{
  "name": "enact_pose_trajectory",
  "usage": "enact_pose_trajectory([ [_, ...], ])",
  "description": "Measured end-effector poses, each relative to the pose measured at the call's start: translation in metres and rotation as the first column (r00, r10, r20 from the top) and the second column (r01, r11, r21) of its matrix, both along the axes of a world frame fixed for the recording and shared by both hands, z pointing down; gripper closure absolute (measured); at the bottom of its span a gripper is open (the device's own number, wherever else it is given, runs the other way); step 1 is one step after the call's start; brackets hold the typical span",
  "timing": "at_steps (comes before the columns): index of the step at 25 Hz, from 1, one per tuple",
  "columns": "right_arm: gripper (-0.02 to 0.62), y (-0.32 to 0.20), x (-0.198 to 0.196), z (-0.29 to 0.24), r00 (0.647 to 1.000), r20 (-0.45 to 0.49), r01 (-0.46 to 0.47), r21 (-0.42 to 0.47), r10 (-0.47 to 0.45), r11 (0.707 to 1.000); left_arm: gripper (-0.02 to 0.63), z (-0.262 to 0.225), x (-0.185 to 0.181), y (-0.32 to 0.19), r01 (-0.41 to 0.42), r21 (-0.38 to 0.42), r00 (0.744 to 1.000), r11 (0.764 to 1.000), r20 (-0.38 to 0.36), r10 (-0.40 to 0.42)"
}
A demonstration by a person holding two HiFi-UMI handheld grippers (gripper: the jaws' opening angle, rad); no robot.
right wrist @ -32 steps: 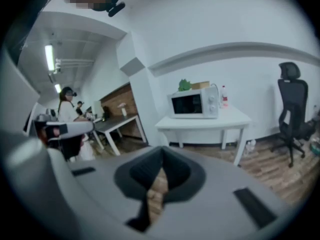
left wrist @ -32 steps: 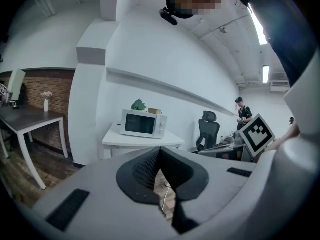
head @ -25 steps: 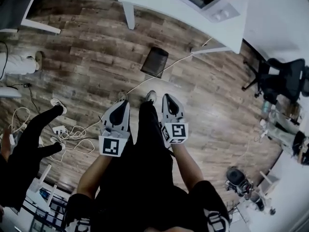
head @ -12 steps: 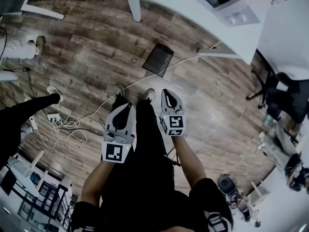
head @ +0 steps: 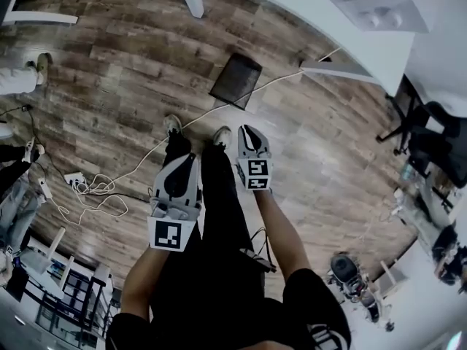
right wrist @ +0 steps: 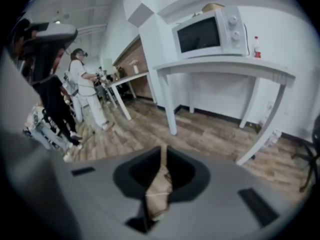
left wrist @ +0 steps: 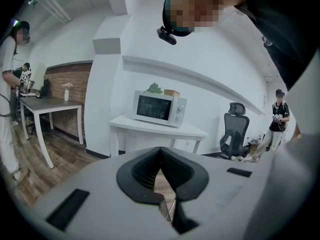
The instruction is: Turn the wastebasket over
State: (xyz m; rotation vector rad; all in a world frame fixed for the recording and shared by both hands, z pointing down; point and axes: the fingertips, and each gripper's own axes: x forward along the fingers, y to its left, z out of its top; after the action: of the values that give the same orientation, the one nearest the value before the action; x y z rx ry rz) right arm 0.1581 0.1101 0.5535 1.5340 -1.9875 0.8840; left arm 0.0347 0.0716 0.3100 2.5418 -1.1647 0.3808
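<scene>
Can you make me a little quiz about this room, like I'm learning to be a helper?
1. Pick one. Where is the dark wastebasket?
A. on a chair
B. on the wooden floor
C. hanging on a wall

2. True or false: the left gripper and the right gripper both have their jaws shut with nothing in them.

3. Short answer: which kitchen machine stands on the white table?

Key
1. B
2. True
3. The microwave
</scene>
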Motion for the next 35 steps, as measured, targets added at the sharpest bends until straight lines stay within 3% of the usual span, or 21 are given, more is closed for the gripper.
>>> enact_pose_trajectory([
  [7, 0.477, 0.010, -0.001, 0.105, 0.996, -0.060, 0.057, -0.100, -0.064, 0.993, 0.571, 0.048, -0.001, -0.011, 0.025, -0.019, 1.000, 1.000, 0.001, -0.025],
  [12, 0.469, 0.020, -0.004, 0.170, 0.991, -0.092, 0.075, -0.176, -0.092, 0.982, 0.571, 0.082, -0.013, -0.013, 0.061, -0.047, 0.998, 0.997, 0.012, -0.060],
  [21, 0.466, 0.025, 0.010, 0.254, 0.975, -0.185, 0.072, -0.265, -0.123, 0.962, 0.571, 0.122, -0.011, -0.026, 0.053, -0.062, 0.999, 0.997, 0.001, -0.053],
  [35, 0.454, 0.033, 0.020, 0.378, 0.919, -0.290, 0.117, -0.448, -0.268, 0.886, 0.571, 0.172, -0.033, -0.054, 0.069, -0.062, 0.998, 0.996, 0.013, -0.069],
])
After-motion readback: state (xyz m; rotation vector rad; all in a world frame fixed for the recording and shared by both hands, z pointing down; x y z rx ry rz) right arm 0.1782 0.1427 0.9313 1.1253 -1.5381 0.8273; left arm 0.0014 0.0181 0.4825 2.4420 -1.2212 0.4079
